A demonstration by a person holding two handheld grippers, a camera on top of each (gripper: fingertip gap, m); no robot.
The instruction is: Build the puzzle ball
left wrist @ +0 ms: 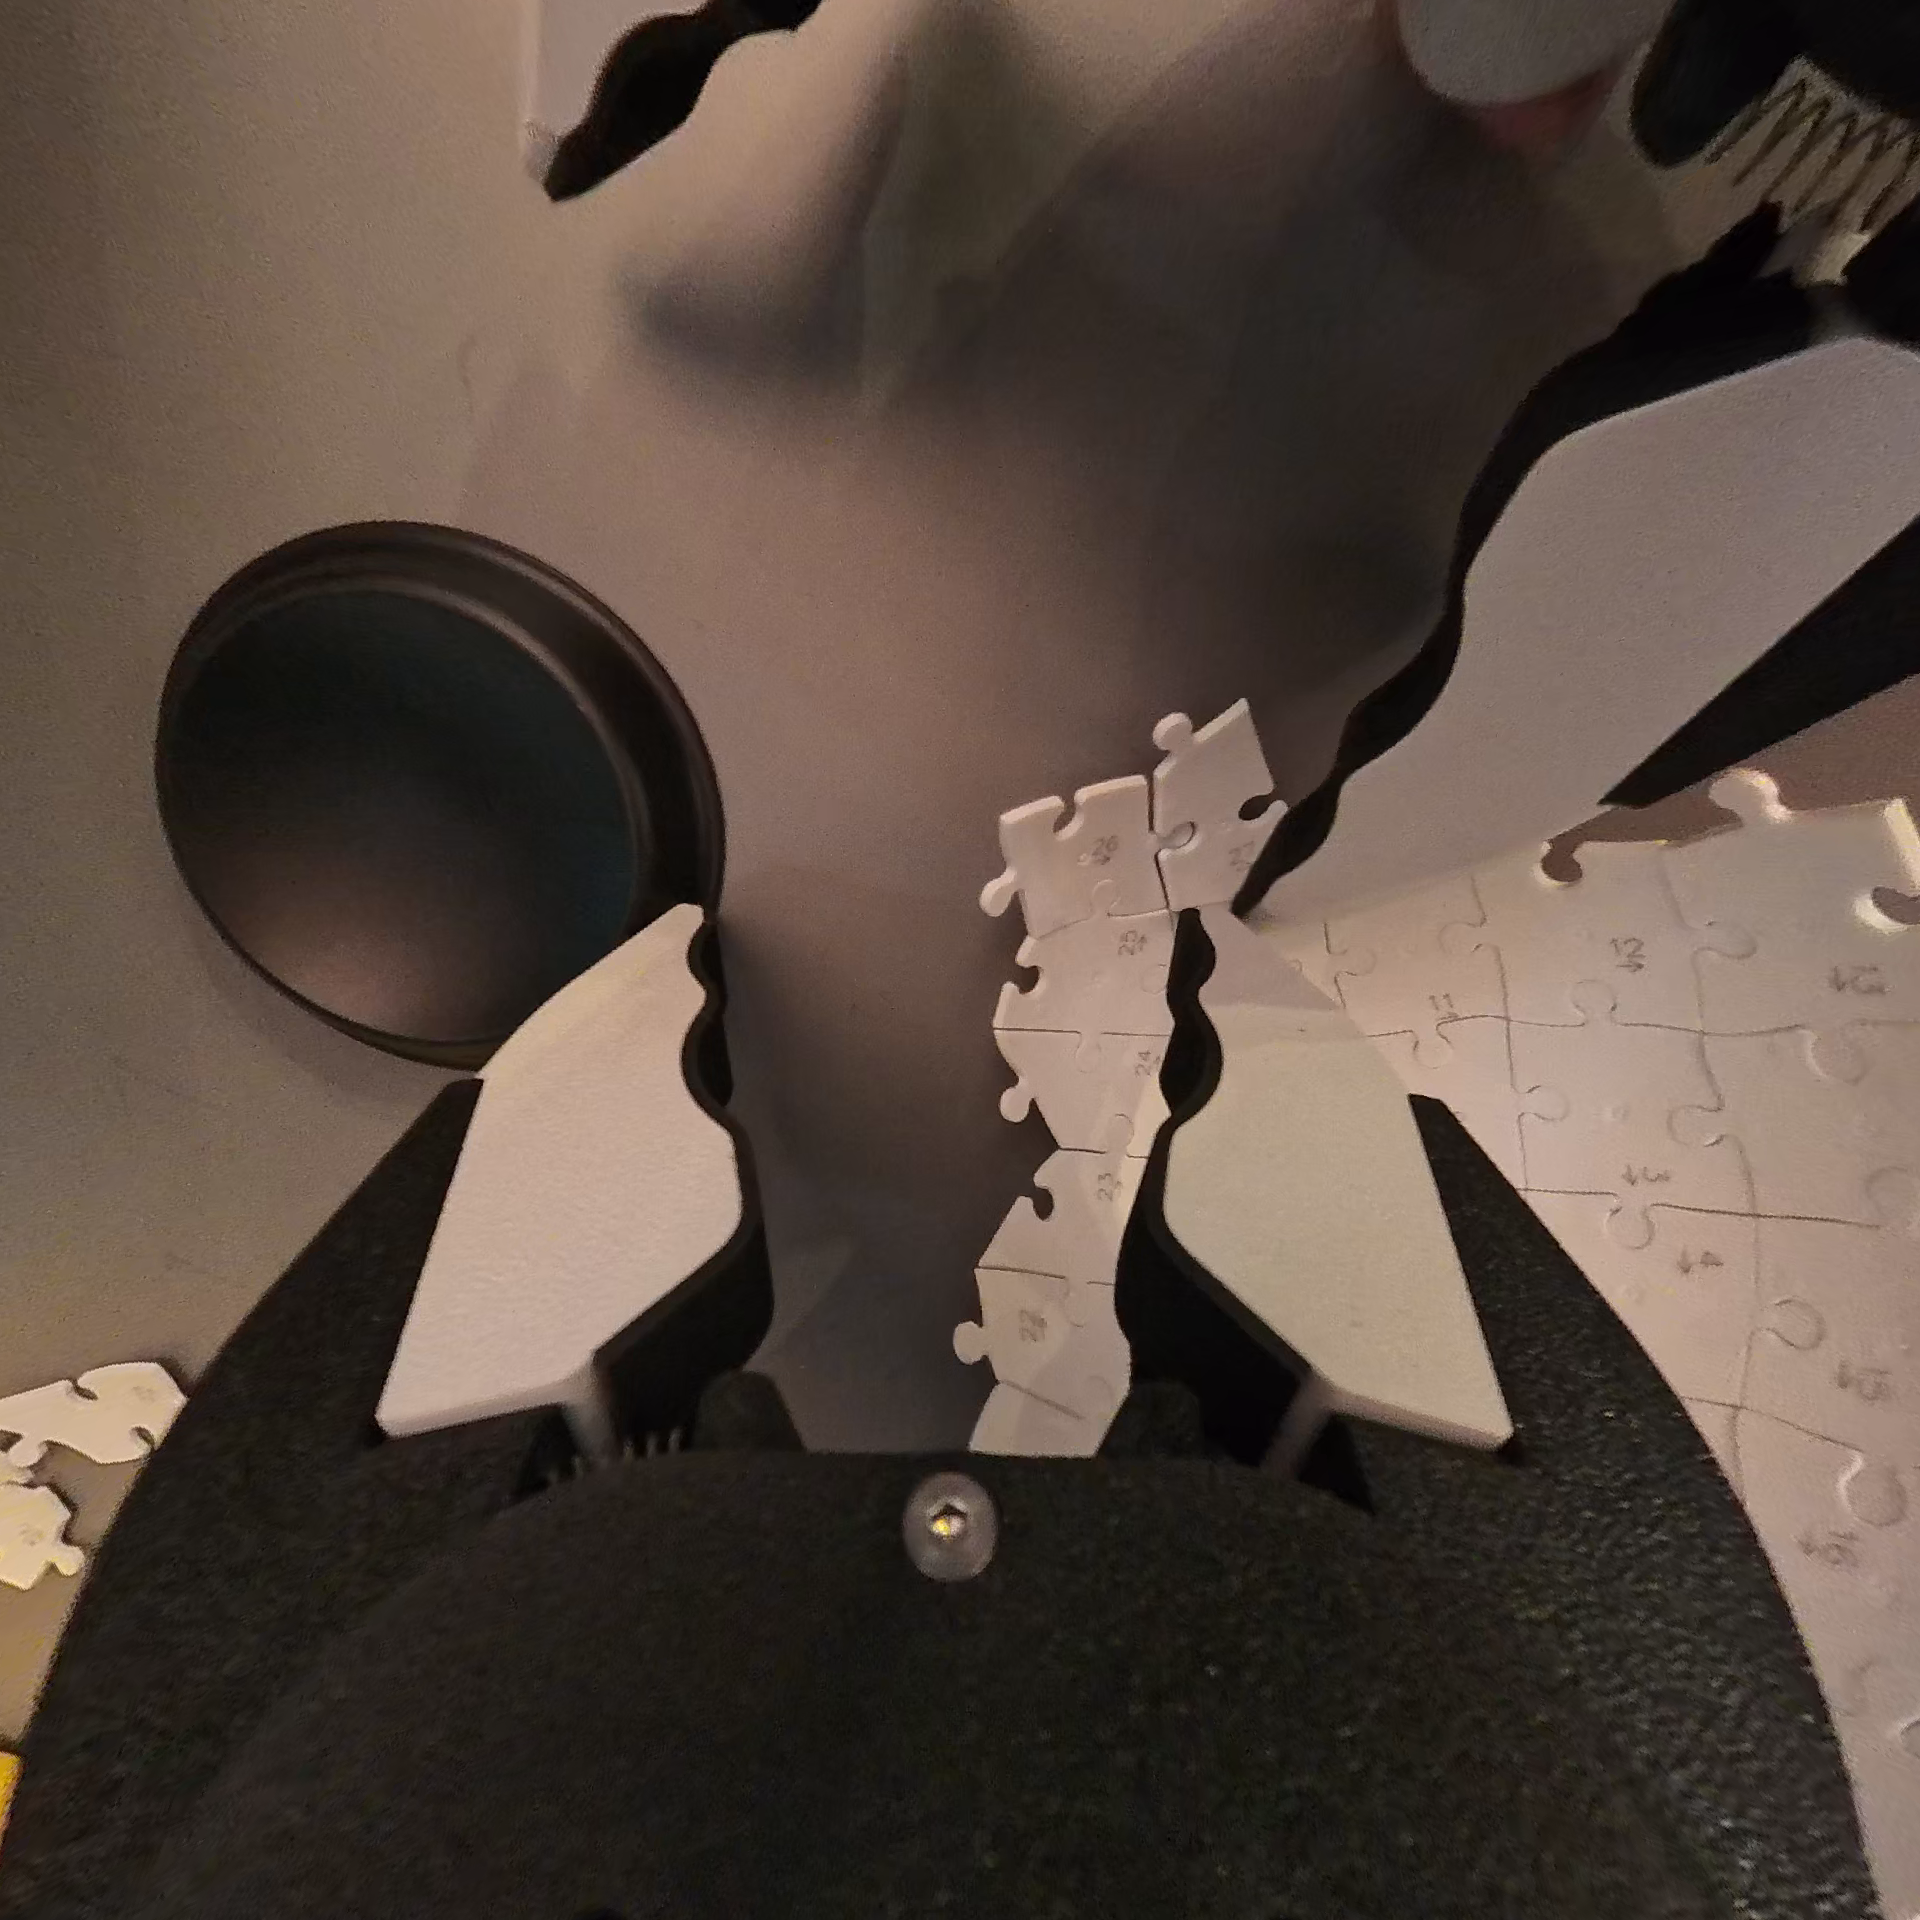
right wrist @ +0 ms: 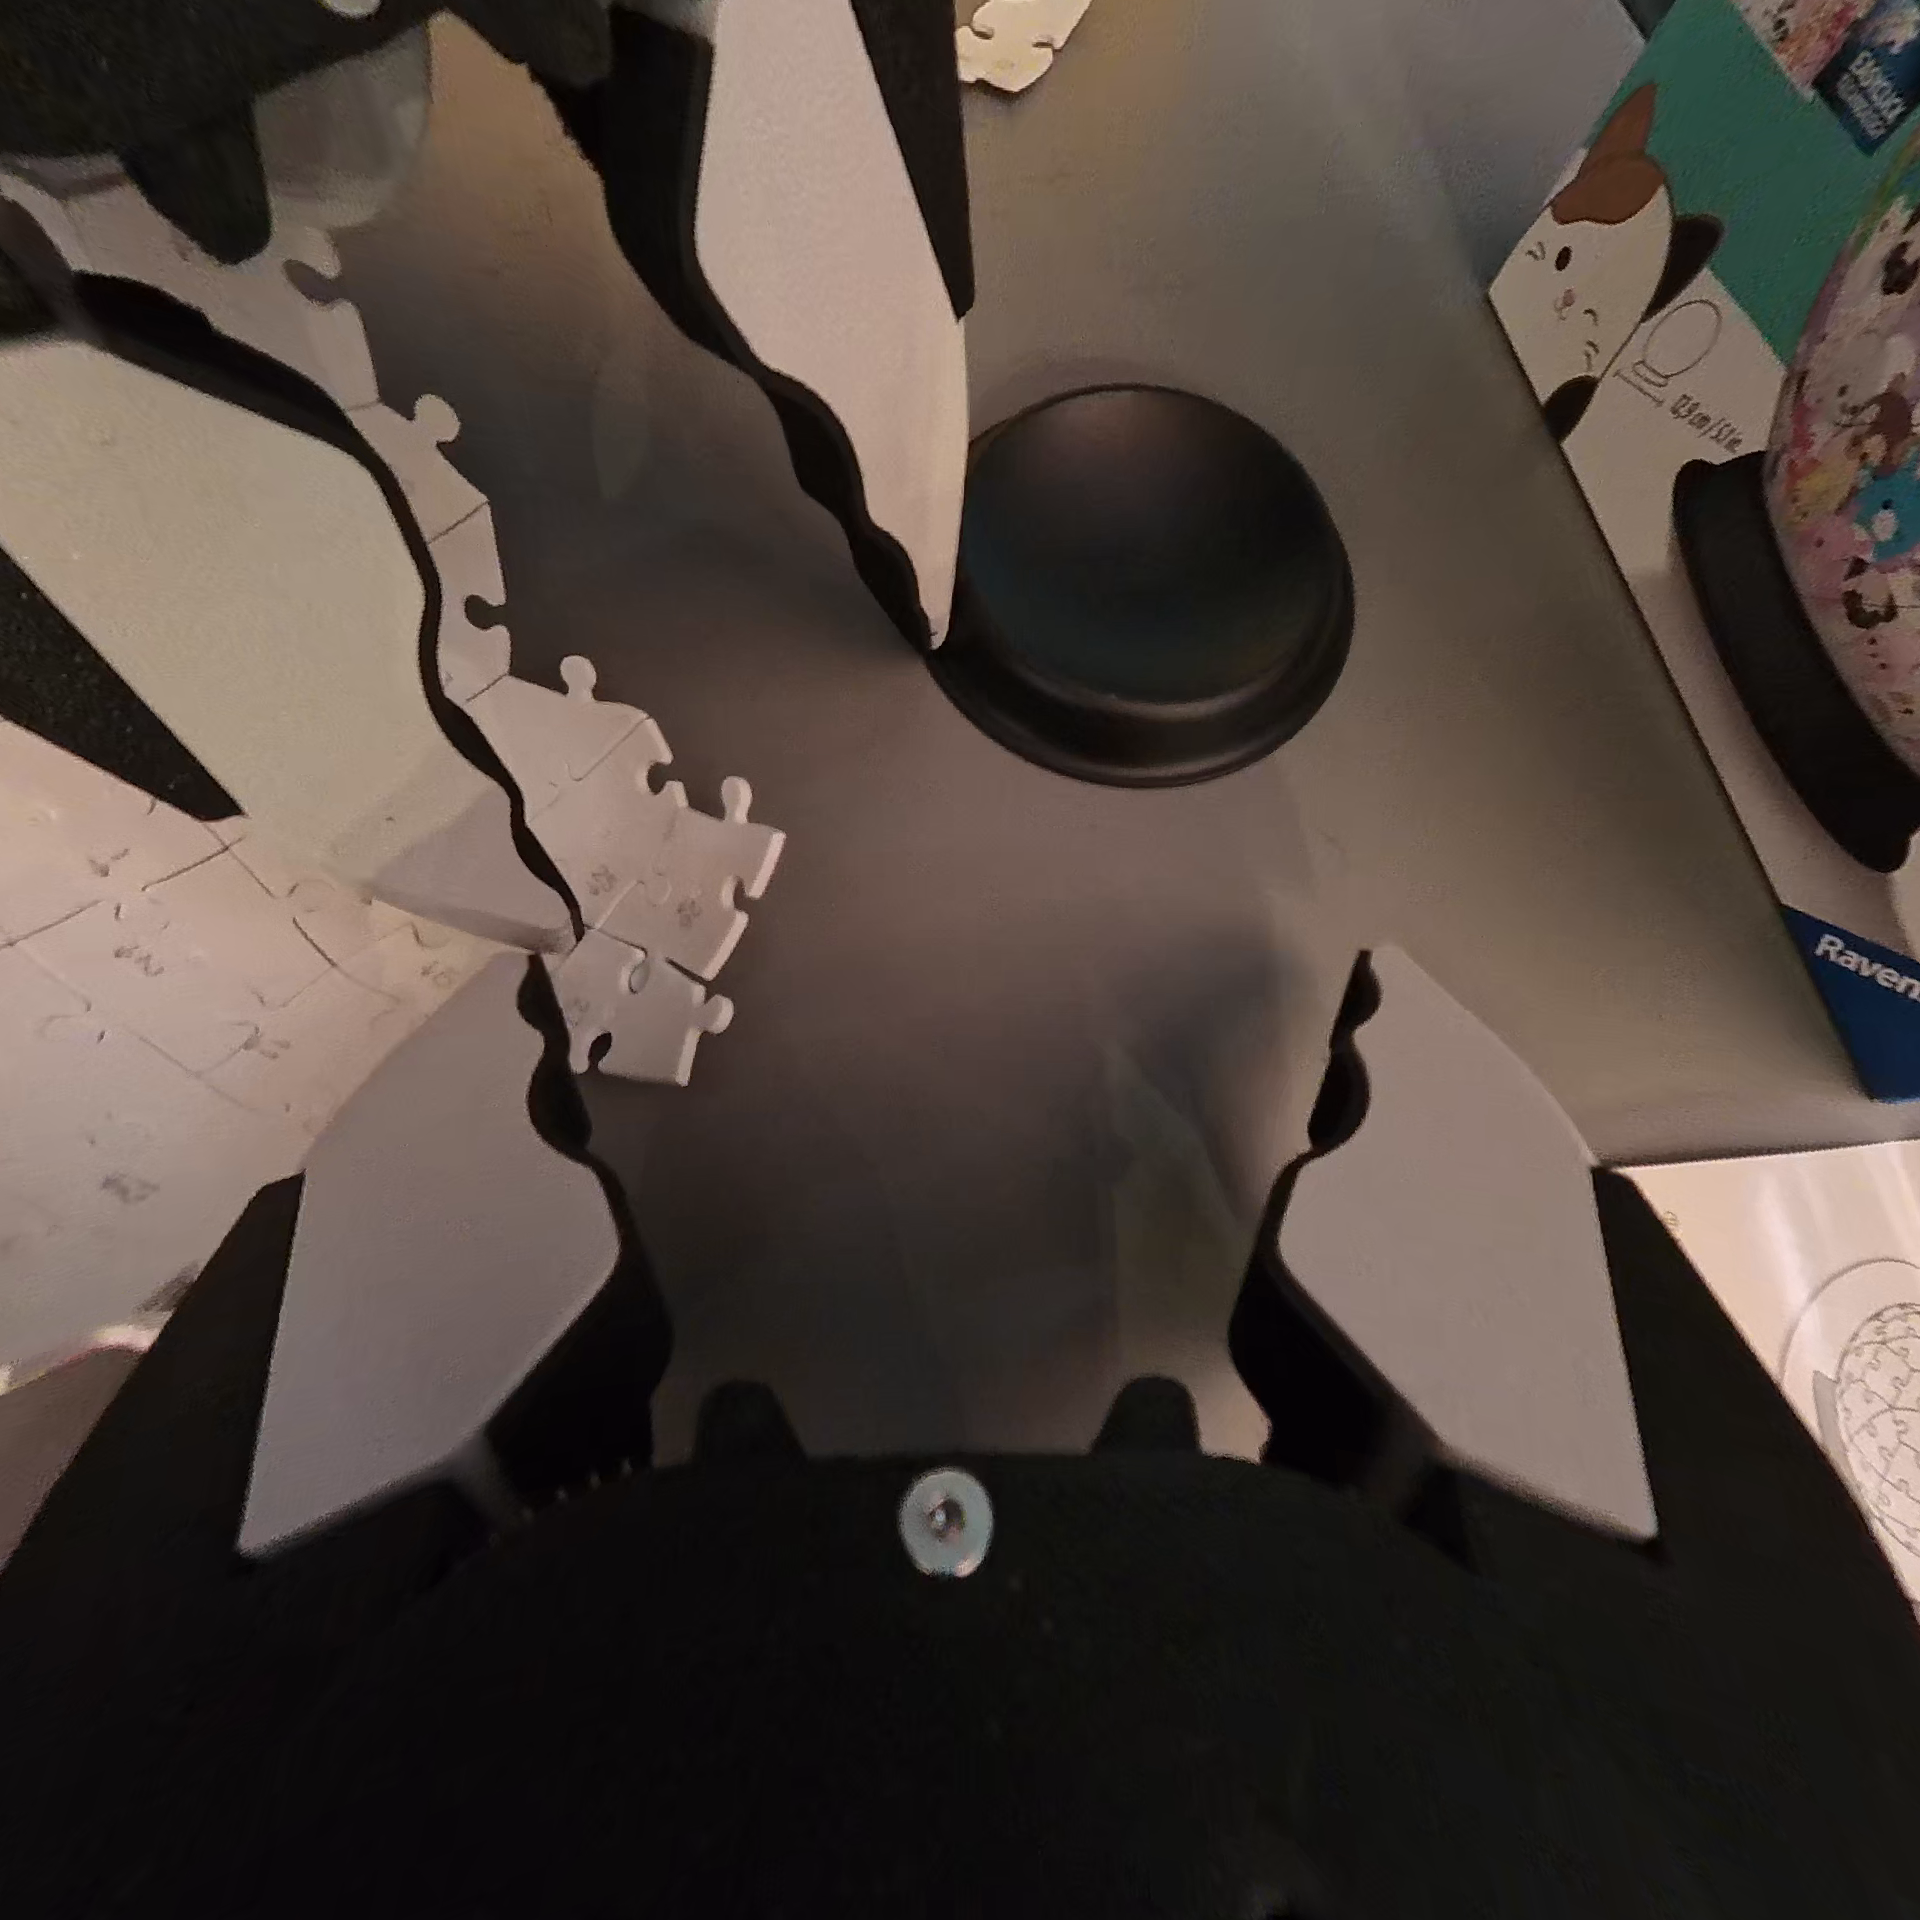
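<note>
white, curved puzzle shell, its joined pieces showing numbered backs, sits to the right of the left claw. that claw's jaws are spread wide and grip nothing, though a strip of pieces lies against its right finger. the right claw is also wide open and empty, its left fingertip beside the strip's end piece. a black stand ring rests on the grey counter. loose pieces lie at the left.
</note>
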